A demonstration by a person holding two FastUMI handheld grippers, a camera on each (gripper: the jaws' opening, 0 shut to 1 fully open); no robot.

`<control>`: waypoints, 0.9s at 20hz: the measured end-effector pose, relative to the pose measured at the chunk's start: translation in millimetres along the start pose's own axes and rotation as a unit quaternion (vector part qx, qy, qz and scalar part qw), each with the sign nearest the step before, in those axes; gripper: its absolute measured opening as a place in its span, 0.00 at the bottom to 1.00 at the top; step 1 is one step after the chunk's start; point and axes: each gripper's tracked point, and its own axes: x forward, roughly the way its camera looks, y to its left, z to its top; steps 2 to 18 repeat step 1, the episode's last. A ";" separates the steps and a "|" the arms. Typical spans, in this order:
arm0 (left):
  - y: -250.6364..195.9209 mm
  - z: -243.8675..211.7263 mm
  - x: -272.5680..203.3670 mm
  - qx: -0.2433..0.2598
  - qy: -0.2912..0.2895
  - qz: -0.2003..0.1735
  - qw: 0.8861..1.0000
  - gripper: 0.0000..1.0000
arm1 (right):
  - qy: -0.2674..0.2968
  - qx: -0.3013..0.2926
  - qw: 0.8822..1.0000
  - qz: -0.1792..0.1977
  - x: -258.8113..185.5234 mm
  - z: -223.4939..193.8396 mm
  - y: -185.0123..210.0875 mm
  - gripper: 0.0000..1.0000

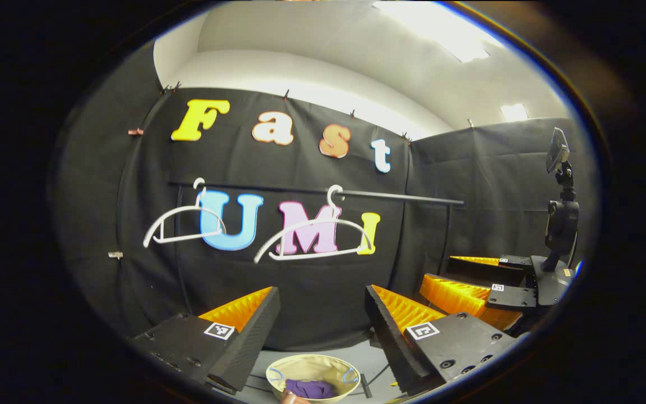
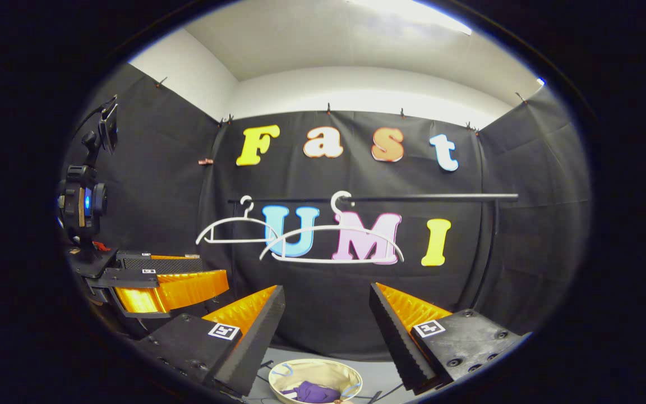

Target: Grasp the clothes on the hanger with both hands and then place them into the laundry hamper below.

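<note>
the black rail with two bare white hangers crosses the way ahead at mid-height. below it, open air runs down to the cream hamper on the floor. the left gripper stands close at the left side, jaws apart.

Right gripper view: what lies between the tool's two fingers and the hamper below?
Nothing. The open right tool has a bare gap; beyond it sit the grey floor and the hamper holding purple clothes.
</note>
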 end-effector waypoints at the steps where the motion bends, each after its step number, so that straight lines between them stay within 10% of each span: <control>1: -2.0 12.2 -10.3 0.000 -0.018 -0.005 1.000 0.92 | -0.016 0.001 1.000 -0.007 -7.2 11.5 0.0 1.00; 18: -2.0 12.2 -10.3 0.000 -0.018 -0.005 1.000 0.92 | -0.016 0.001 1.000 -0.007 -7.2 11.5 0.0 1.00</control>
